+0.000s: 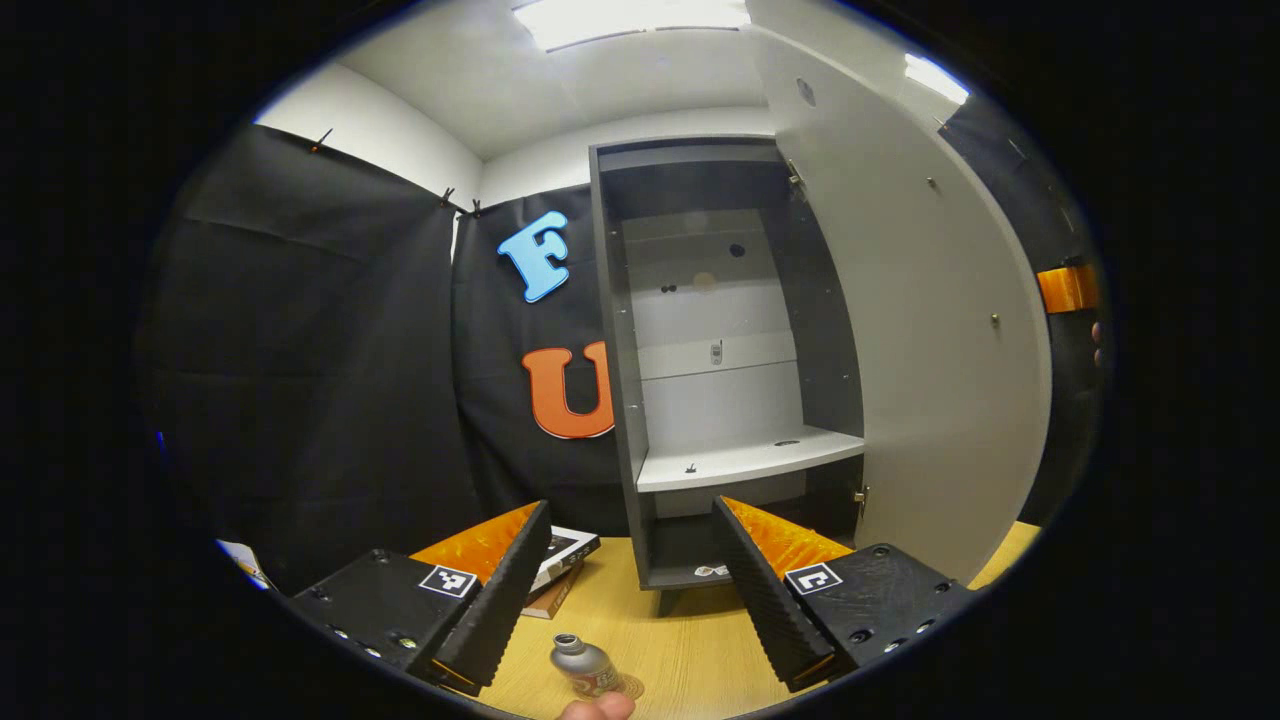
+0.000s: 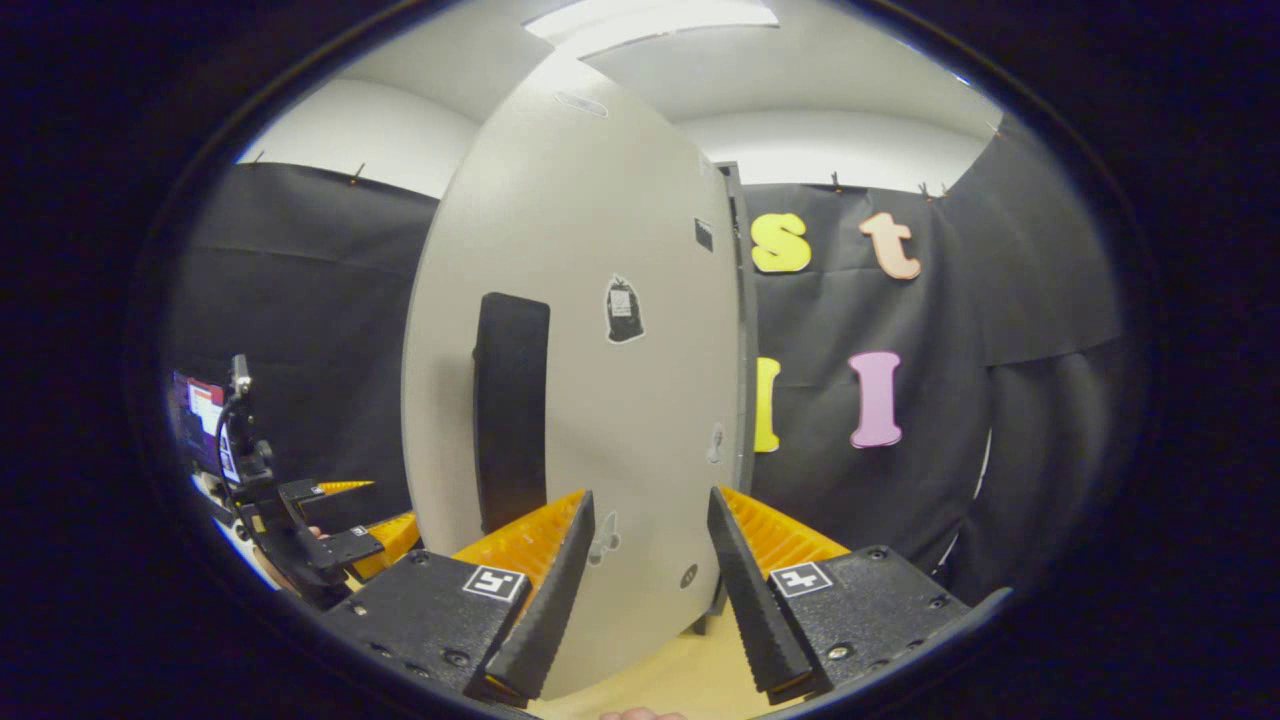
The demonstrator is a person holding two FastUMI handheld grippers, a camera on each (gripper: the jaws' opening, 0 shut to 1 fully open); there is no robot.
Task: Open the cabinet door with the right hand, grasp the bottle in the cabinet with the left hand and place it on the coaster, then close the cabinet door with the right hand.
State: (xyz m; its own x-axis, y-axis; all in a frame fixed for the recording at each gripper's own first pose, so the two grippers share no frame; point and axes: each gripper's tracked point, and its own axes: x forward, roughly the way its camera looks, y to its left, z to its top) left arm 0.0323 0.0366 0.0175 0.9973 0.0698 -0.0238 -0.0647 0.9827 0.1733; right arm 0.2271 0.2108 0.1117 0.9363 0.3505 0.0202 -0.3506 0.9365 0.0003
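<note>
Both tools gape empty; bottle (image 1: 585, 667) seemingly on a half-hidden coaster (image 1: 630, 686); door (image 2: 600, 380) open.

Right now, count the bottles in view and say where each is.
1. The bottle stands on the wooden table, below the left tool's open fingers, outside the cabinet. Its shelves look bare.

black cloth (image 1: 330, 350) is hung along the booth's walls and pinned near the top, with white wall (image 1: 380, 130) seen above it. a bright ceiling light panel (image 1: 630, 20) is set overhead. a light wooden table (image 1: 690, 650) is seen below.
</note>
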